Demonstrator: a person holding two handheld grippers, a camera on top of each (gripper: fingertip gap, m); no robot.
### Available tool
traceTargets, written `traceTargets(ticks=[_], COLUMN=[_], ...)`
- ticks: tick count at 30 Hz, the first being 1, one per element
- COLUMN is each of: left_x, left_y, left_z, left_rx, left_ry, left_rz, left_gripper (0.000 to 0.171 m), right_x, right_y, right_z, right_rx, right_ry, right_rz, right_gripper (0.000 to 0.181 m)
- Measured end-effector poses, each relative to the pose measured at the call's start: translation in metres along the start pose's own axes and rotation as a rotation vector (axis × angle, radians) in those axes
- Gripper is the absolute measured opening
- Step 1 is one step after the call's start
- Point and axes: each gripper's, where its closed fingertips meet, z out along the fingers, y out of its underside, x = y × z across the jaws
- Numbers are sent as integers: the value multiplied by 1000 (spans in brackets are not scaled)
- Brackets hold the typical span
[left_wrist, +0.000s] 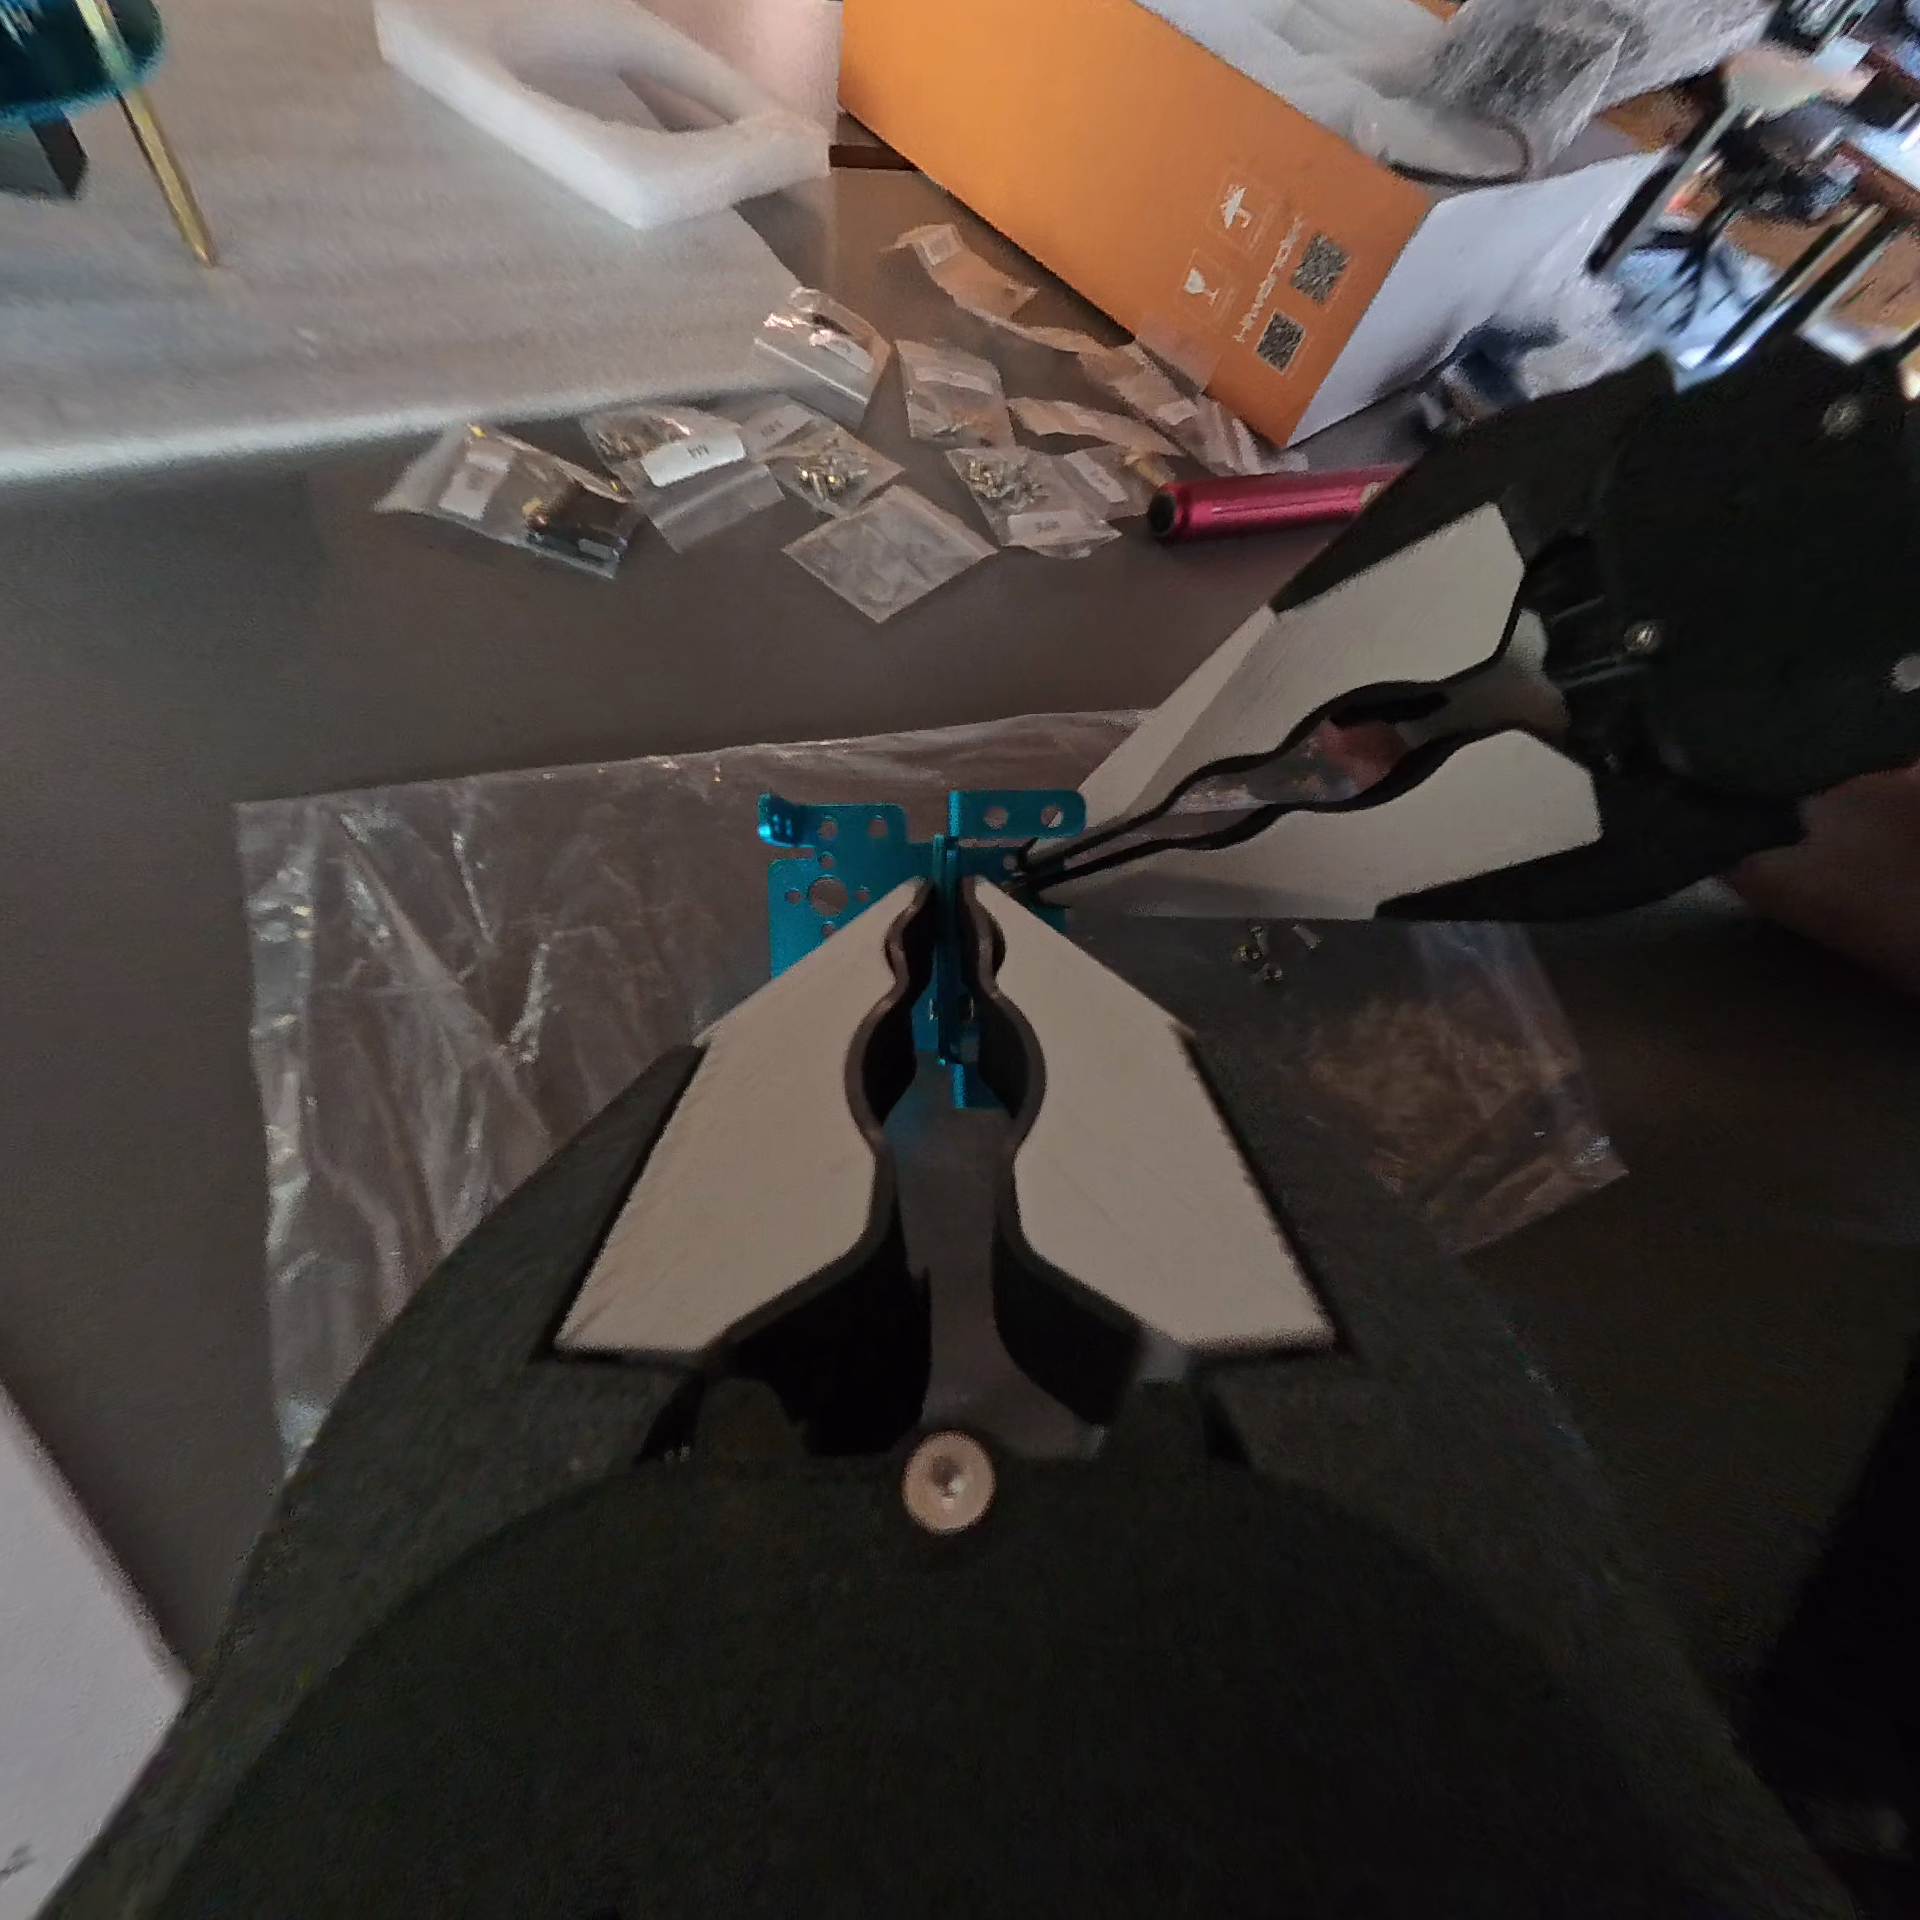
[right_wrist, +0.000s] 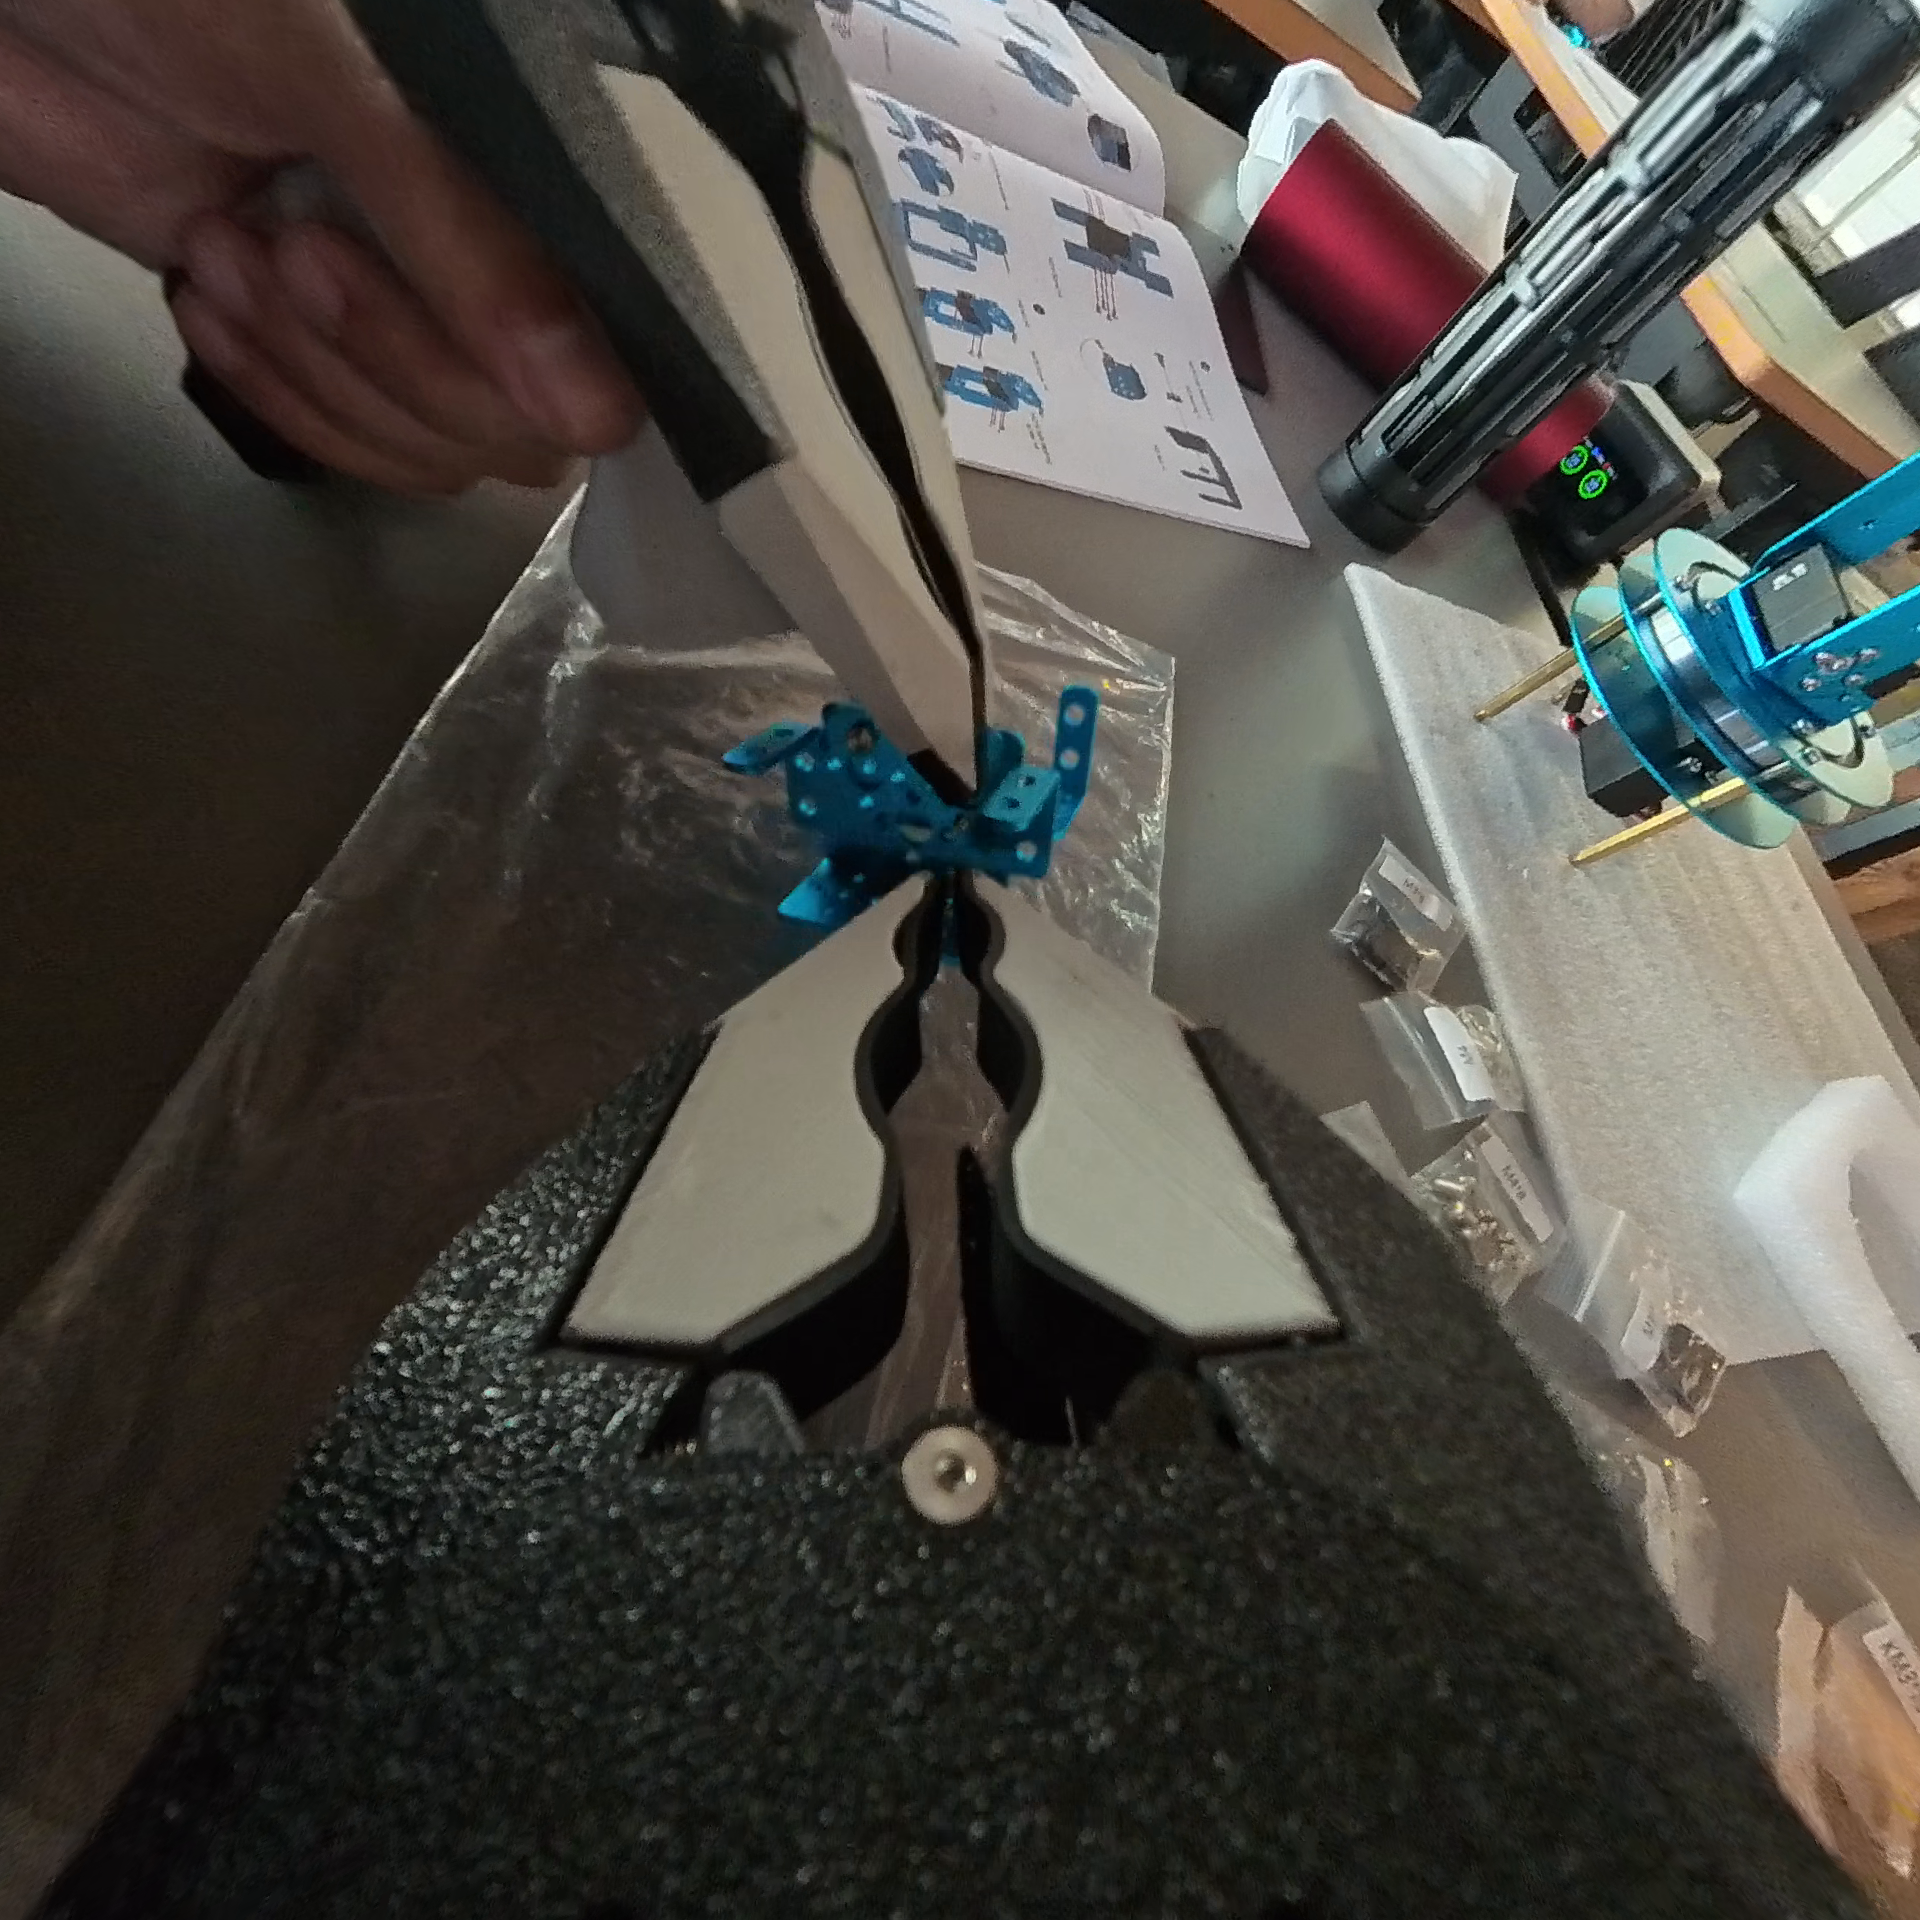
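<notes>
We see the left gripper (left_wrist: 948, 883) clamped on the blue perforated bracket assembly (left_wrist: 831, 873) at frame centre, above the clear plastic sheet (left_wrist: 436, 935). Right gripper (right_wrist: 951, 883) is pinched shut on the same bracket's edge from the right. Hardware baggies (left_wrist: 831, 468) upper centre, orange box (left_wrist: 1091, 156) top.

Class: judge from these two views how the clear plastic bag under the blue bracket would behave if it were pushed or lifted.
The plastic bag is wrinkled and thin, so it is probably floppy and light. It lies flat on a smooth table, so a push would likely slide or bunch it. Lifted, it would likely sag.
</notes>
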Motion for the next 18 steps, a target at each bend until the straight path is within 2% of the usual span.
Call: traceTargets(ticks=[3, 8, 10, 14, 18], left_x=[-1, 2, 6, 9, 19], left_y=[3, 8, 11, 14, 16], left_z=[2, 5, 9, 16, 19], left_rx=[-20, -113, -174, -260, -300], left_ry=[-46, -40, -14, 55, 138], left_rz=[77, 118, 165, 159, 215], left_gripper=[2, 2, 2, 2, 3], right_x=[3, 0, -4, -14, -10], right_y=[5, 14, 17, 25, 39], right_z=[0, -1, -6, -18, -30], right_rx=[-21, -76, -89, -112, -140], right_ry=[-3, -80, -152, -315, -324], right_rz=[34, 95, 137, 273, 272], right_gripper=[1, 1, 1, 1, 1])
